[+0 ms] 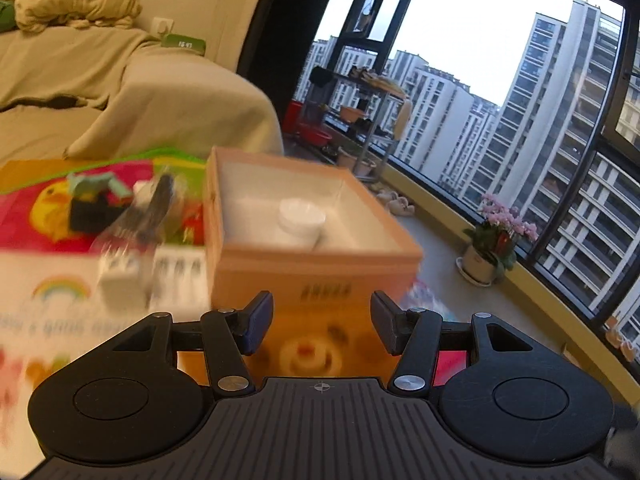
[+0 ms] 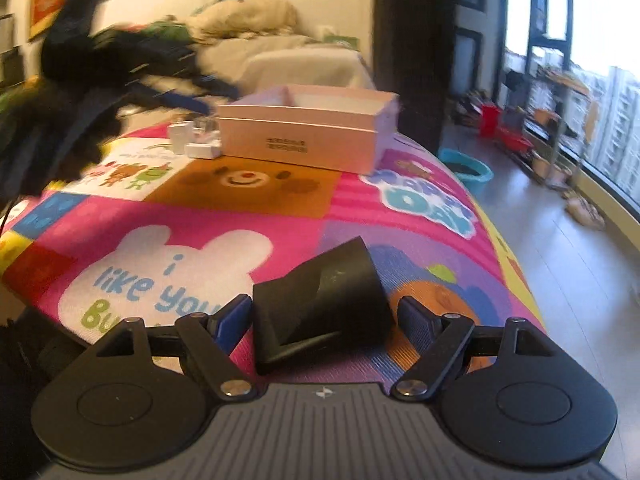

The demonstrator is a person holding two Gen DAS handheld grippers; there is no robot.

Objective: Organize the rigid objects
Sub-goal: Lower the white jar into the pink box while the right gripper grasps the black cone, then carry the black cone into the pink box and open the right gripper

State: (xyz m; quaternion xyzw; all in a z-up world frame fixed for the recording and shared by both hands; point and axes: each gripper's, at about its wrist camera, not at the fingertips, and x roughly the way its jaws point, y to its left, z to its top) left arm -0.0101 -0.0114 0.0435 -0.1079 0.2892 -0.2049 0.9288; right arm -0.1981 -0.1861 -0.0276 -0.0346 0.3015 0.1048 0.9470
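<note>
Two claws show, each from its own wrist camera. The right claw (image 2: 322, 320) stands released, its fingers apart on either side of a black wedge-shaped object (image 2: 320, 308) that lies on the cartoon-print mat (image 2: 360, 200); the left pad sits just beside the object and a gap shows at the right pad, so neither presses on it. Farther along the mat sits a pink open box (image 2: 304, 136), with small white blocks (image 2: 196, 140) just beside its left end. A blurred dark shape at upper left is the other claw and the arm carrying it.

The left claw (image 1: 322, 320) is also released and empty, fingers spread, low before the near wall of the same pink box (image 1: 312, 240). Inside the box stands a white round jar (image 1: 301, 222). Left of the box lie white plug-like blocks (image 1: 120, 284), a clear packet with a dark item (image 1: 156, 204) and a teal-and-black object (image 1: 94, 200), all blurred. Beyond are a draped sofa (image 1: 160, 92), a window (image 1: 520, 80) and a potted pink flower (image 1: 502, 236).
</note>
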